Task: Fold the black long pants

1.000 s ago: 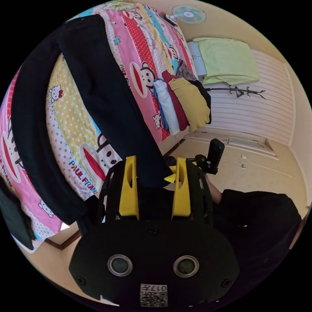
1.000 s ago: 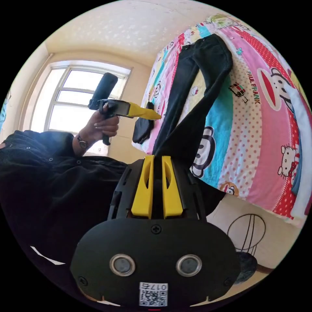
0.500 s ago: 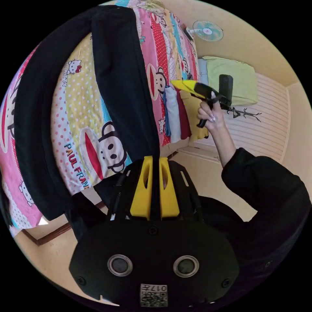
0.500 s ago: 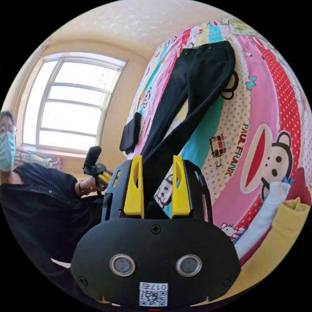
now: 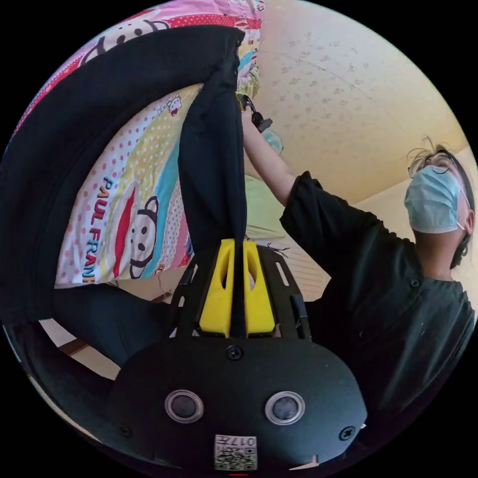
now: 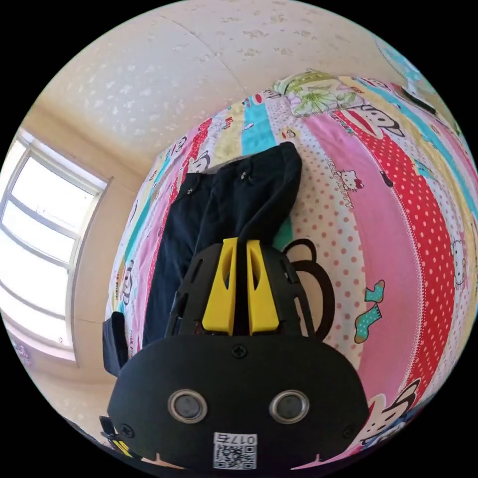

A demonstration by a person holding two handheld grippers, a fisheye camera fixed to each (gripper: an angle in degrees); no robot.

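- Bedspread (image 6: 398,209): bright cartoon print in pink, red, yellow and teal stripes; it covers the bed and lies under the pants.
- Window (image 6: 35,249): bright, at the left edge of the right gripper view, beside the bed.
- Small dark item (image 6: 115,343): lies at the bed's edge near the window; what it is cannot be told.
- Black pants (image 6: 214,214): spread on the bedspread, waistband toward the far end of the bed; one leg is lifted off the bed and hangs taut between the grippers, blocking much of the left gripper view.
- Left gripper (image 5: 238,249): yellow jaws nearly together, clamped on the lifted leg's fabric, which runs up from between them.
- Right gripper (image 6: 241,246): jaws nearly closed on black fabric just below the waistband end.
- Person (image 5: 378,279): dark top and a face mask; one arm (image 5: 266,159) stretches up along the lifted leg toward its far end.
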